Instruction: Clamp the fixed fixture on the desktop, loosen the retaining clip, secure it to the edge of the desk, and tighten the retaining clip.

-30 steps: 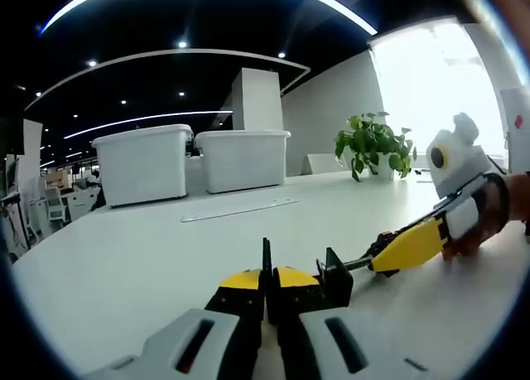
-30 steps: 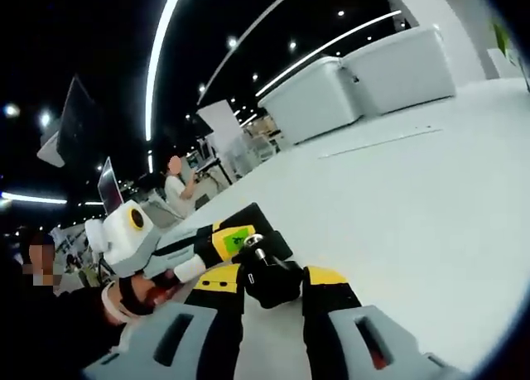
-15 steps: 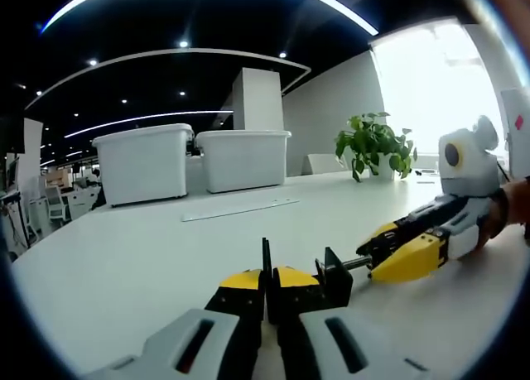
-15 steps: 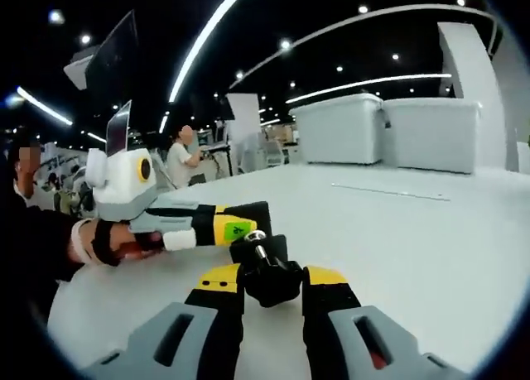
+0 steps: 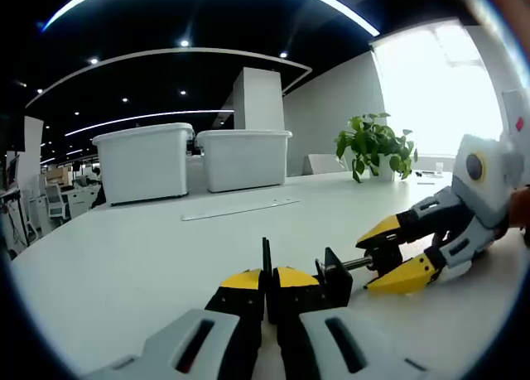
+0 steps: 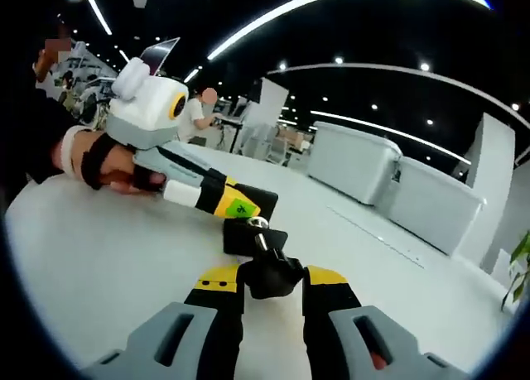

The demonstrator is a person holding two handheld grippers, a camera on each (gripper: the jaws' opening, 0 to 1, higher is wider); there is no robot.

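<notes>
Fixture (image 5: 331, 276) lies on the desktop (image 5: 124, 264), left gripper (image 5: 267, 287) clamped on its body, right gripper (image 6: 272, 287) pinched on its screw knob (image 6: 269, 272); loosening underway, edge mounting and tightening remain.

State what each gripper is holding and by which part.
The left gripper clamps the black metal clamp fixture by its flat jaw plate; the right gripper grips its black screw knob.

Two white bins (image 5: 192, 160) stand side by side at the desk's far side, a flat strip (image 5: 240, 209), perhaps a ruler, before them; a plant (image 5: 374, 144) sits right.
</notes>
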